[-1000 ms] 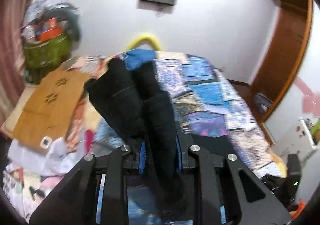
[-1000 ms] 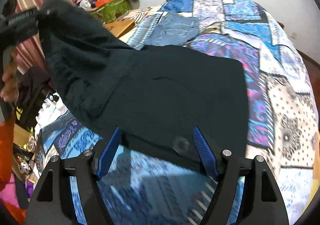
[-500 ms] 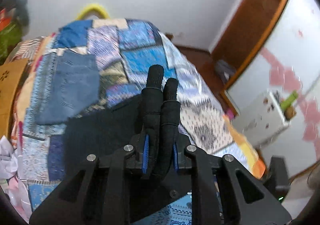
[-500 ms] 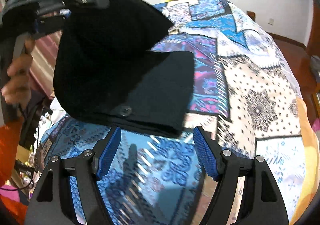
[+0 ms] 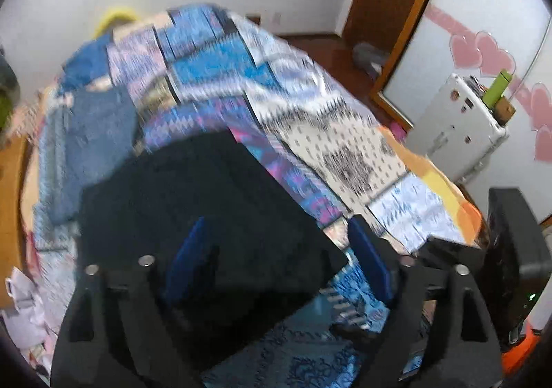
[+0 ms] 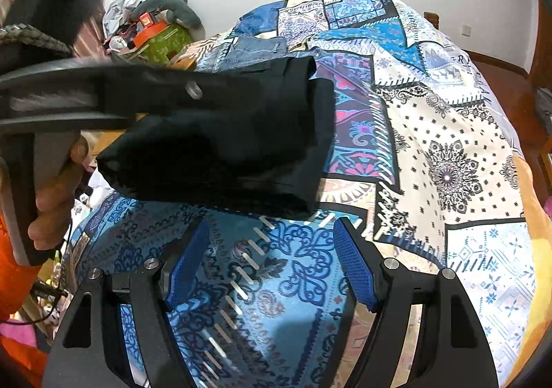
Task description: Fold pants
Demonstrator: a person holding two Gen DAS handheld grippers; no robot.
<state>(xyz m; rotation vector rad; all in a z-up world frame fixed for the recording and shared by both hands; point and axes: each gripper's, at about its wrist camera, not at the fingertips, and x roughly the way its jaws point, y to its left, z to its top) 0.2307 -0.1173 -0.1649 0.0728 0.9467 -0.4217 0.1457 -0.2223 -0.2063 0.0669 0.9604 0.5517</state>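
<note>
1. The black pants [image 6: 220, 146] lie folded into a thick rectangle on the patchwork bedspread [image 6: 448, 153], toward its left side.
2. The left hand-held gripper [image 5: 279, 263] has just been opening; its blue pads stand wide apart above the pants, with the near corner of the cloth between them but not pressed.
3. In the right wrist view the left hand-held gripper's black body crosses over the top of the pants, held by a hand [image 6: 57, 187] at the bedspread's left edge.
4. The right hand-held gripper [image 6: 272, 263] hovers over bare bedspread just in front of the pants' near edge, jaws apart and gripping nothing.
5. Folded jeans [image 6: 255, 49] lie on the bedspread just behind the pants.
</note>
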